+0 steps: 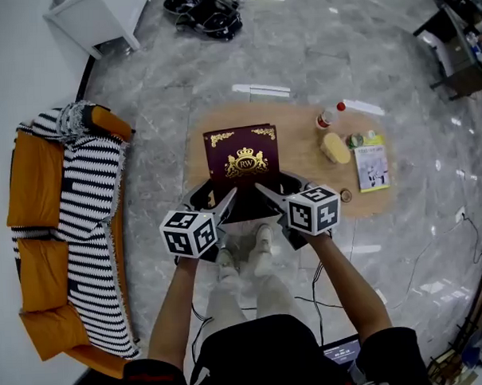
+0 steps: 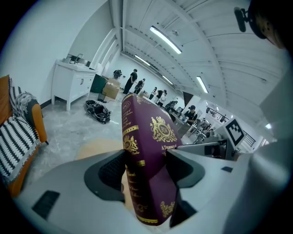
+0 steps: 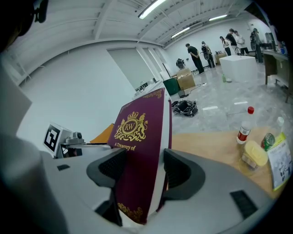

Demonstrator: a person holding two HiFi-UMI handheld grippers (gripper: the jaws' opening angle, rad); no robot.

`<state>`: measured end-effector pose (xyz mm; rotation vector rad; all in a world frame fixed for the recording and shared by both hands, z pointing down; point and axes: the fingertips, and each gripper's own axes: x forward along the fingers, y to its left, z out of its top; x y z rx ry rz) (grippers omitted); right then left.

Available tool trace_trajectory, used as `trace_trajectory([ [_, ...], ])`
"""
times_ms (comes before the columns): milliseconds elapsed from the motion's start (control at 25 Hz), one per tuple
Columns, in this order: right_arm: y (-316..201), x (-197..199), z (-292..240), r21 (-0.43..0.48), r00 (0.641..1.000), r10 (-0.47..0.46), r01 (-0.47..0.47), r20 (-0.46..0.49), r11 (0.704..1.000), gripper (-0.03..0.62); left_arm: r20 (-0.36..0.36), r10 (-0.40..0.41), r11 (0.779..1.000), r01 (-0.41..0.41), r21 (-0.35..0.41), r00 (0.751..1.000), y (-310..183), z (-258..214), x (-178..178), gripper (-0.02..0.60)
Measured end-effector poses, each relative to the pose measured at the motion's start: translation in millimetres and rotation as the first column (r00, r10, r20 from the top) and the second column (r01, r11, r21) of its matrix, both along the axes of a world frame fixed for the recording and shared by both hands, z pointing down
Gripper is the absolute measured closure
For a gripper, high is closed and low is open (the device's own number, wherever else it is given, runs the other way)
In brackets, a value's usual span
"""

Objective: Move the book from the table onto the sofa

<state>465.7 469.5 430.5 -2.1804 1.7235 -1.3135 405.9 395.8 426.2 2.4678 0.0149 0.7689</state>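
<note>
A thick maroon book (image 1: pixel 241 162) with gold crest and corners is held up above the low wooden table (image 1: pixel 303 157), gripped from its near edge by both grippers. My left gripper (image 1: pixel 225 198) is shut on the book's (image 2: pixel 146 160) left corner, spine side. On the right corner of the book (image 3: pixel 137 160) my right gripper (image 1: pixel 265 191) is shut too. The orange sofa (image 1: pixel 36 236) with a black-and-white striped throw (image 1: pixel 91 226) stands at the left of the head view.
On the table's right half lie a red-capped bottle (image 1: pixel 328 116), a yellow sponge (image 1: pixel 335 148), a small jar (image 1: pixel 355 140) and a booklet (image 1: pixel 372 167). A black bundle (image 1: pixel 205 12) lies on the marble floor beyond, a white cabinet (image 1: pixel 98 18) at far left. People stand far off.
</note>
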Motion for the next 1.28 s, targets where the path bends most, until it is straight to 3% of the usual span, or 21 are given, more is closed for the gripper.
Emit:
trace_trajectory([
  [280,-3,6,-39,0.035,0.998,-0.064,0.065,-0.016,0.997,0.319,-0.024,-0.038,0.997,0.039,0.061,0.999,0,-42,3,0.288],
  [680,-9,-11,-89,0.084,0.985,-0.17,0.173,-0.035,0.981,0.319,-0.048,-0.143,0.982,0.148,0.119,0.988,2,-95,-22,0.288],
  [1040,-58,-53,-112,0.123,0.96,-0.272,0.279,-0.07,0.952,0.319,-0.09,-0.251,0.956,0.261,0.136,0.964,-40,-118,-70,0.288],
  [1280,-62,-55,-123,0.145,0.94,-0.331,0.34,-0.081,0.929,0.319,-0.102,-0.317,0.932,0.329,0.15,0.943,-38,-130,-77,0.289],
])
